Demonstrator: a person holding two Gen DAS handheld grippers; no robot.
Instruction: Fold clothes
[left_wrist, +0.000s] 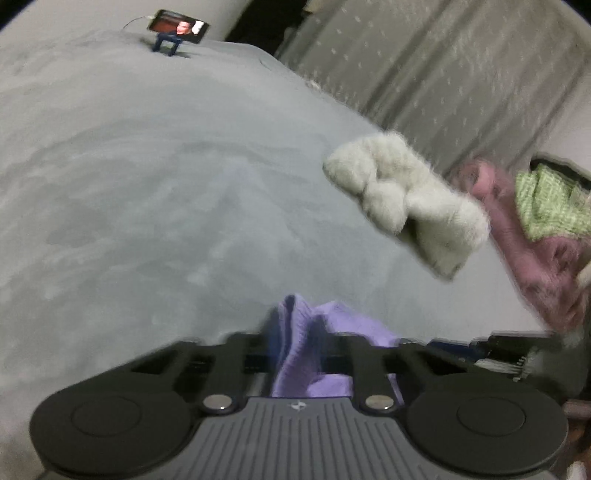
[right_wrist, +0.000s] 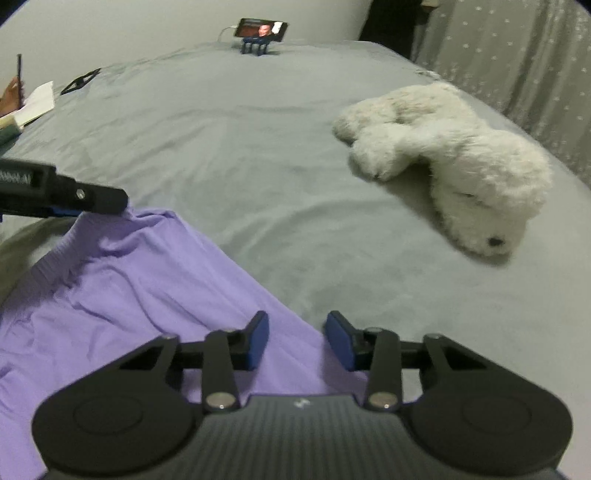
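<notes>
Meanwhile, on a grey bedsheet (right_wrist: 258, 155), the left gripper (left_wrist: 295, 332) is clamped on a bunched fold of the lilac knit garment (right_wrist: 122, 295), which spreads over the lower left of the right-wrist frame. Its dark fingers also show at the left edge of that frame, gripping near the ribbed hem. The right gripper (right_wrist: 297, 339) hangs at the bottom centre with its blue-padded jaws apart and nothing between them, poised over the garment's right edge.

Judging by this, the step is to take a second hold: the right gripper would best close on a single edge of cloth, level with the left hold, so the fabric can be drawn taut and flat.

A fluffy white plush dog (right_wrist: 454, 155) lies at centre right, well apart. The left-wrist view is blurred; its pads are buried in cloth, and the pink and green fabrics (left_wrist: 535, 221) at its right edge are hard to make out.
</notes>
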